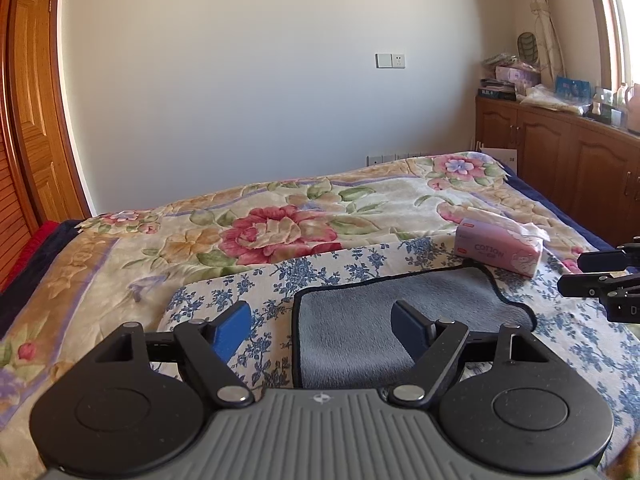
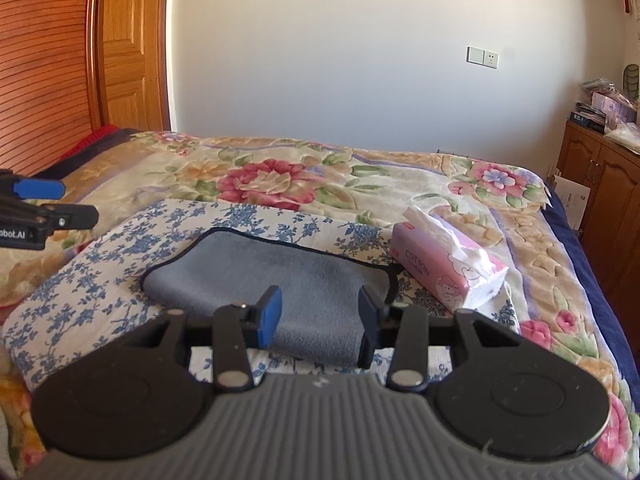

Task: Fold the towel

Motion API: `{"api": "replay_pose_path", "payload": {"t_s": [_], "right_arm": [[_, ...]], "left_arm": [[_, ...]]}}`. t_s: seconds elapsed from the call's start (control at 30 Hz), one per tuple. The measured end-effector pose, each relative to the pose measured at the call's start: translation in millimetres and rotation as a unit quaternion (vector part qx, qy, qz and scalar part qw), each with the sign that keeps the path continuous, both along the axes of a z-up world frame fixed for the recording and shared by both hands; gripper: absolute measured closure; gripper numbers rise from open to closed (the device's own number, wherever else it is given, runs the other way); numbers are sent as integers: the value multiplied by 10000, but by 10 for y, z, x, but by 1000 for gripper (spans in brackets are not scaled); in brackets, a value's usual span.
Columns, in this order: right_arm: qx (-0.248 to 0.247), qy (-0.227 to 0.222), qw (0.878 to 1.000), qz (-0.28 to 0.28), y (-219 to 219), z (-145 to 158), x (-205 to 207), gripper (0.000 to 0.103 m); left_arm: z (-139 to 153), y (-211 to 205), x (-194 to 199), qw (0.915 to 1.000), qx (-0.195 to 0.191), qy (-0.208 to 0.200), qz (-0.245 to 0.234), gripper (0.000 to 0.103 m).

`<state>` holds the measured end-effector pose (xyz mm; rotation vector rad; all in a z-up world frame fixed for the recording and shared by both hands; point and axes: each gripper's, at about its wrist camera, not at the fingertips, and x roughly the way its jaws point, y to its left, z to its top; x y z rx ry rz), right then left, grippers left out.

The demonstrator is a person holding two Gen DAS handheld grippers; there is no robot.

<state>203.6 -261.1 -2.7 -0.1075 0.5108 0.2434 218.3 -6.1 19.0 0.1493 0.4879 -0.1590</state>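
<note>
Both grippers, left gripper (image 1: pixel 322 330) and right gripper (image 2: pixel 320 320), hovered with jaws apart above the grey towel (image 2: pixel 280 280) on the bed (image 1: pixel 120 248); grasping its near edge seemed next.

Grey towel (image 1: pixel 400 312) with dark edging lies flat on blue-flowered cloth (image 1: pixel 328 268), itself on the floral bedspread (image 1: pixel 240 232). Left gripper (image 1: pixel 322 322) above towel's near left corner, jaws spread wide, nothing between them. Pink tissue pack (image 1: pixel 498 248) just beyond towel's far right corner. Right gripper (image 1: pixel 600 276) right of towel.
</note>
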Motion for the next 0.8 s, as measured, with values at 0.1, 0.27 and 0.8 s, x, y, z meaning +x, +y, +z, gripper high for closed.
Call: {"api": "replay_pose_path", "payload": {"t_s": [0.1, 0.27, 0.8], "right_arm": [[53, 3, 10000, -17, -2, 33, -111, 59], [81, 18, 10000, 14, -2, 89, -312, 59], [151, -105, 9998, 6, 24, 285, -837, 58]], "left_arm": [[48, 9, -123, 10000, -2, -8, 6, 22], [98, 35, -371, 10000, -21, 10, 50, 20], [249, 76, -955, 9999, -42, -27, 109, 17]]}}
